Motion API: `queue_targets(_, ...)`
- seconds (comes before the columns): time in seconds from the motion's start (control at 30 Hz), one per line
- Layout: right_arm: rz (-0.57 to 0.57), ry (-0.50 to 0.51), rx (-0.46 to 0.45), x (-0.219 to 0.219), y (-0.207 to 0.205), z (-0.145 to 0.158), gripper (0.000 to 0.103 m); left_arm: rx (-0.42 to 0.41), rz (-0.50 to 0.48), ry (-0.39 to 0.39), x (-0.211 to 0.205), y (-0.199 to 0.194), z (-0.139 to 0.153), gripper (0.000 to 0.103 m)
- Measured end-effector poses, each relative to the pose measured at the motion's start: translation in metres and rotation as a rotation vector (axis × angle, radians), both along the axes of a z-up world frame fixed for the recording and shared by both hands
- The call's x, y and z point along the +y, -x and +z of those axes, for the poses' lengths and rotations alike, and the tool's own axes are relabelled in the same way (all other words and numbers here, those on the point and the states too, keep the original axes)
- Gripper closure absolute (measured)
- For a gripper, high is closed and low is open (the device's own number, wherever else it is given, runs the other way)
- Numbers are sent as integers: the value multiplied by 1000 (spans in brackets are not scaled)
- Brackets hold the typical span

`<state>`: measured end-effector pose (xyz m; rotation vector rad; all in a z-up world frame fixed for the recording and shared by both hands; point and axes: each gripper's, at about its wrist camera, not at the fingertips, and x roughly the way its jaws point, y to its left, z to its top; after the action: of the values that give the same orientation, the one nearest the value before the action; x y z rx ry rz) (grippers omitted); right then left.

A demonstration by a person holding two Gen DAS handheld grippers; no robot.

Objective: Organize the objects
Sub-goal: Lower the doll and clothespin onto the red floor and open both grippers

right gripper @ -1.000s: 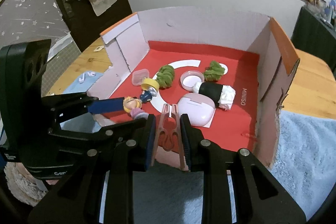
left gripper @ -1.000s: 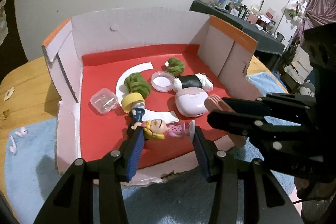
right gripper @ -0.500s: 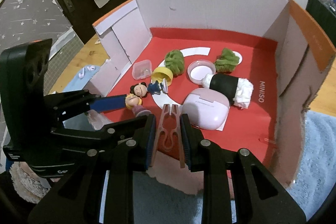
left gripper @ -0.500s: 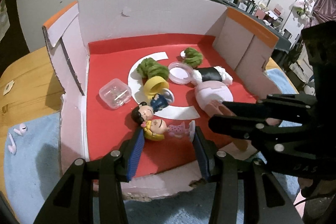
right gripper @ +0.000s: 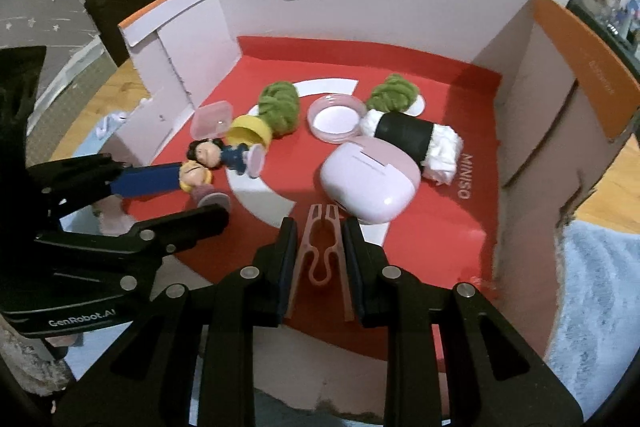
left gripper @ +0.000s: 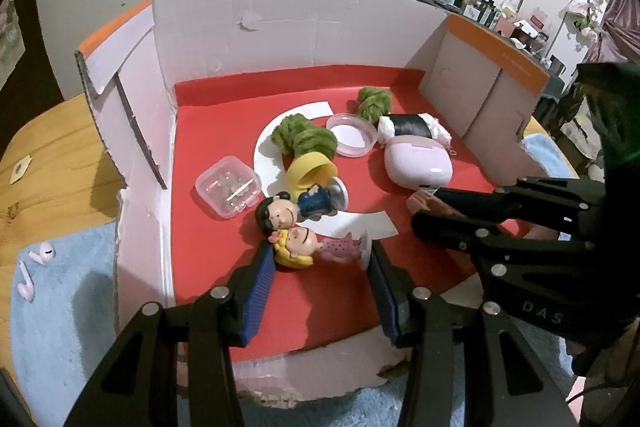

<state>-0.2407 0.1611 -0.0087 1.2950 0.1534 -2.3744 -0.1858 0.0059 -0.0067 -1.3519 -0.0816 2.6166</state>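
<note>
My left gripper (left gripper: 318,259) is shut on a small doll with yellow hair and a pink dress (left gripper: 308,243), held low over the red floor of the cardboard box (left gripper: 224,155); the doll also shows in the right wrist view (right gripper: 196,179). My right gripper (right gripper: 318,239) is shut on a pink clothes peg (right gripper: 322,247), over the box's front part, just before a pink earbud case (right gripper: 370,183). A dark-haired doll in blue (left gripper: 296,209) lies next to the held doll.
The box also holds two green pompoms (left gripper: 304,139), a round lidded dish (left gripper: 352,135), a black-and-white roll (left gripper: 414,127), a yellow cup (left gripper: 310,173) and a clear small case (left gripper: 228,191). Two earbuds (left gripper: 34,267) lie on the blue mat at left.
Both grippers have moved forward over the box front edge and lower, each still holding its object. The left gripper's doll now sits close beside the dark-haired doll.
</note>
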Motion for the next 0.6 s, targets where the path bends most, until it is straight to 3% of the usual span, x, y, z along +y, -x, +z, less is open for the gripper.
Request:
queue_targets(0.23, -5, -4, 6, 4, -1, 0, 80, 9, 25, 56, 5, 4, -3, 54)
queue_targets(0.6, 3, 25, 3, 4, -3, -1, 80, 16, 39, 65, 6, 4, -3, 54)
